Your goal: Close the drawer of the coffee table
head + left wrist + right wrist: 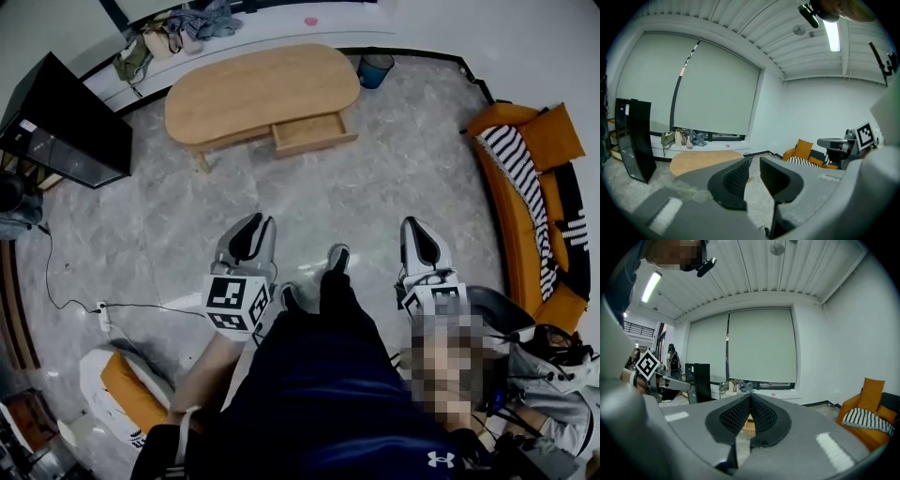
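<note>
The oval wooden coffee table (253, 89) stands well away across the marble floor (375, 197). Its drawer (314, 131) is pulled out from the near edge, and bare floor lies between it and both grippers. An orange sofa (525, 187) borders the right, a black cabinet (66, 122) the left. The left gripper (753, 161) has its jaws slightly apart and empty; the right gripper (750, 399) is clenched on nothing.

An oval wooden table (261, 91) sits at upper centre; its drawer (314, 131) (light wood, shallow) stands pulled out toward the camera.
</note>
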Tool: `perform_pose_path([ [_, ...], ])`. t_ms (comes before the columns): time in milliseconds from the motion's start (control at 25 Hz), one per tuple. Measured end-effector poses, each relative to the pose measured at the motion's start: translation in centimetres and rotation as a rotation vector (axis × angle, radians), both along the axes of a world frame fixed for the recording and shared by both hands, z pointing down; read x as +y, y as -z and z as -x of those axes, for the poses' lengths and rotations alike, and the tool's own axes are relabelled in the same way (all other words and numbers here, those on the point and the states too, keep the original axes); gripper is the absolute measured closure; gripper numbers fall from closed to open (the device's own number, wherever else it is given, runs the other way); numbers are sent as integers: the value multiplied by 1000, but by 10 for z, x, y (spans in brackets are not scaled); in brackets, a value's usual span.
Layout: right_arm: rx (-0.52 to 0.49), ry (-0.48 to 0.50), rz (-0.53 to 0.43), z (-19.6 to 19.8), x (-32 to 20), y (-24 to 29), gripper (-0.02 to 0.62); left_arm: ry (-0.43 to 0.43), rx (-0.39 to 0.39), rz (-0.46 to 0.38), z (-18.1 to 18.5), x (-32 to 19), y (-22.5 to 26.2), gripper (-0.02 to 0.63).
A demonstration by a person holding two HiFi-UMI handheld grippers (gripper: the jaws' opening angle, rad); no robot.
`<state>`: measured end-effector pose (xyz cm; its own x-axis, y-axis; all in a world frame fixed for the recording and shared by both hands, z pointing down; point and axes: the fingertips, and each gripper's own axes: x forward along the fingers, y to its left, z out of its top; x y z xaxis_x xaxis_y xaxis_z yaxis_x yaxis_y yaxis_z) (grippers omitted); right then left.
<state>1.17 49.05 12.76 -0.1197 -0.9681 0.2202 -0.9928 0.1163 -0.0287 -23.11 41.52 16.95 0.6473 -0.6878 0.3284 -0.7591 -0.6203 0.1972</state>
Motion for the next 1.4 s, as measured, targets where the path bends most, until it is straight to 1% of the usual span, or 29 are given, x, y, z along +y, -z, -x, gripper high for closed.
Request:
perform_pose_path([
  [160, -31, 38, 7, 2, -26, -5, 594, 40, -15, -1, 3, -18, 4, 523],
  [280, -44, 79, -2, -9, -52, -7, 594, 89, -26, -14, -3, -40, 10, 523],
  [440, -44, 129, -14, -32, -89, -5, 594, 136, -40, -27, -22, -68, 12, 523],
  [600, -60, 156, -15, -62, -121, -3, 594, 177, -40, -21, -46, -90, 16, 523],
  [800, -78, 188, -3, -96, -145, -12, 594, 214, -54, -18, -76, -104, 15, 523],
  [960, -93, 194, 12, -115, -160, -22, 594, 230, -58, -12, -91, -110, 11, 523],
  [1200, -102, 220, 42, -125, -174, -32, 594, 261, -63, 17, -99, -117, 2, 523],
  [1400, -100, 241, 63, -119, -194, -40, 594, 276, -62, 38, -96, -132, -8, 523],
])
